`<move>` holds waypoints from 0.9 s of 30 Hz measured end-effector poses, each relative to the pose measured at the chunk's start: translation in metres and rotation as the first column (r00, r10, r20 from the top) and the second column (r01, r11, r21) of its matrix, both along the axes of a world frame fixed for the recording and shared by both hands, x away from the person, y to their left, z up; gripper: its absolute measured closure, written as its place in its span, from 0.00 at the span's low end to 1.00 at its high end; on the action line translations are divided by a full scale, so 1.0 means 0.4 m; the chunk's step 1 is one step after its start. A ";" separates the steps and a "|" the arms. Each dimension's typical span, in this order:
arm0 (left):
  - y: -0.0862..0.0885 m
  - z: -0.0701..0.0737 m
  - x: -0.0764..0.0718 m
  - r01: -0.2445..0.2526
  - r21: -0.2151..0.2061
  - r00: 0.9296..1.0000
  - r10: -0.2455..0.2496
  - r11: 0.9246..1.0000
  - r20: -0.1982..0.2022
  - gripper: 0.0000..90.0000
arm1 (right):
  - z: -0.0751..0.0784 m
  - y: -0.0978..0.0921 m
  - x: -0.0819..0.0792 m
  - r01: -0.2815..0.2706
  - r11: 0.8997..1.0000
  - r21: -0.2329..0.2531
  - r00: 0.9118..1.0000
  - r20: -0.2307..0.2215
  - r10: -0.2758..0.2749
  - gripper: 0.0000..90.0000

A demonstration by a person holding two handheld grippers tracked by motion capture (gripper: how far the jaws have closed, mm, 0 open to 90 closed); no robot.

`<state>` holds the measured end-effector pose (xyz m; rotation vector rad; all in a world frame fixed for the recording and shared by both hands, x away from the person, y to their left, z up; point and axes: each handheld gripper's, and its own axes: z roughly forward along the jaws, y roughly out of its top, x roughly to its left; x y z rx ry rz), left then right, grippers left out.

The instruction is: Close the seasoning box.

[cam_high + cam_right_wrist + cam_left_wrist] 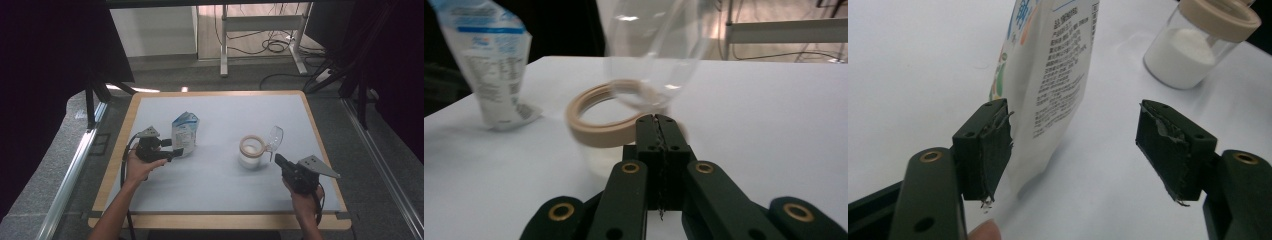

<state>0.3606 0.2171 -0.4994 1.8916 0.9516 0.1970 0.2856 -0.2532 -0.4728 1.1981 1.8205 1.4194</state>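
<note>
1. The pouch stands upright toward the surface's left edge, about midway between near and far edges.
2. Your left gripper has its jaws wide open; one pad touches the pouch's side, the other is well clear.
3. The jar, part-filled with white powder, stands right of centre, its clear lid tipped up.
4. Your right gripper has its jaws pressed together just beside the jar; whether they pinch anything, you cannot tell.
</note>
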 end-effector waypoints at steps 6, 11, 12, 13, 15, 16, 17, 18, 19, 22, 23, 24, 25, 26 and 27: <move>-0.002 -0.008 -0.006 -0.003 -0.001 1.000 0.003 1.000 -0.004 0.34 | 0.005 -0.037 0.028 0.037 0.999 0.014 0.999 0.001 -0.037 1.00; 0.000 -0.012 -0.007 -0.008 -0.002 1.000 0.008 1.000 -0.005 0.34 | 0.010 -0.042 0.045 0.045 0.999 0.015 0.999 0.004 -0.045 1.00; 0.001 -0.013 -0.007 -0.009 -0.001 1.000 0.009 1.000 -0.005 0.34 | 0.011 -0.042 0.047 0.044 0.999 0.015 0.999 0.004 -0.044 1.00; 0.002 -0.014 -0.007 -0.010 -0.001 1.000 0.010 1.000 -0.006 0.34 | 0.011 -0.042 0.050 0.045 0.999 0.014 0.999 0.003 -0.045 1.00; 0.005 -0.016 -0.007 -0.014 -0.005 1.000 0.014 1.000 -0.008 0.34 | 0.011 -0.044 0.055 0.050 0.999 0.012 0.999 0.005 -0.050 1.00; 0.007 -0.017 -0.007 -0.014 -0.005 1.000 0.014 1.000 -0.009 0.34 | 0.011 -0.047 0.058 0.053 0.999 0.014 0.999 0.003 -0.053 1.00; 0.008 -0.019 -0.008 -0.016 -0.005 1.000 0.016 1.000 -0.010 0.34 | 0.011 -0.048 0.061 0.055 0.998 0.014 0.998 0.003 -0.055 1.00; 0.009 -0.020 -0.008 -0.017 -0.003 1.000 0.017 1.000 -0.011 0.34 | 0.012 -0.049 0.064 0.059 0.998 0.015 0.998 0.005 -0.059 1.00; 0.011 -0.022 -0.008 -0.020 -0.006 1.000 0.020 1.000 -0.012 0.34 | 0.013 -0.051 0.066 0.059 0.998 0.014 0.998 0.004 -0.059 1.00; 0.016 -0.025 -0.009 -0.022 -0.002 1.000 0.022 1.000 -0.015 0.33 | 0.015 -0.053 0.075 0.066 0.998 0.016 0.998 0.007 -0.066 1.00; 0.017 -0.024 -0.010 -0.023 -0.004 1.000 0.023 1.000 -0.015 0.33 | 0.016 -0.054 0.077 0.068 0.998 0.016 0.998 0.006 -0.068 1.00; 0.018 -0.024 -0.010 -0.025 -0.006 1.000 0.025 1.000 -0.015 0.33 | 0.017 -0.054 0.080 0.065 0.998 0.017 0.998 0.008 -0.066 1.00; 0.019 -0.023 -0.011 -0.027 -0.003 1.000 0.027 1.000 -0.014 0.33 | 0.019 -0.053 0.082 0.066 0.998 0.017 0.998 0.010 -0.066 1.00; 0.020 -0.024 -0.012 -0.027 -0.003 1.000 0.027 1.000 -0.013 0.33 | 0.022 -0.052 0.083 0.064 0.998 0.019 0.998 0.010 -0.064 1.00; 0.020 -0.024 -0.012 -0.028 -0.003 1.000 0.028 1.000 -0.014 0.33 | 0.023 -0.051 0.084 0.061 0.998 0.019 0.998 0.014 -0.061 1.00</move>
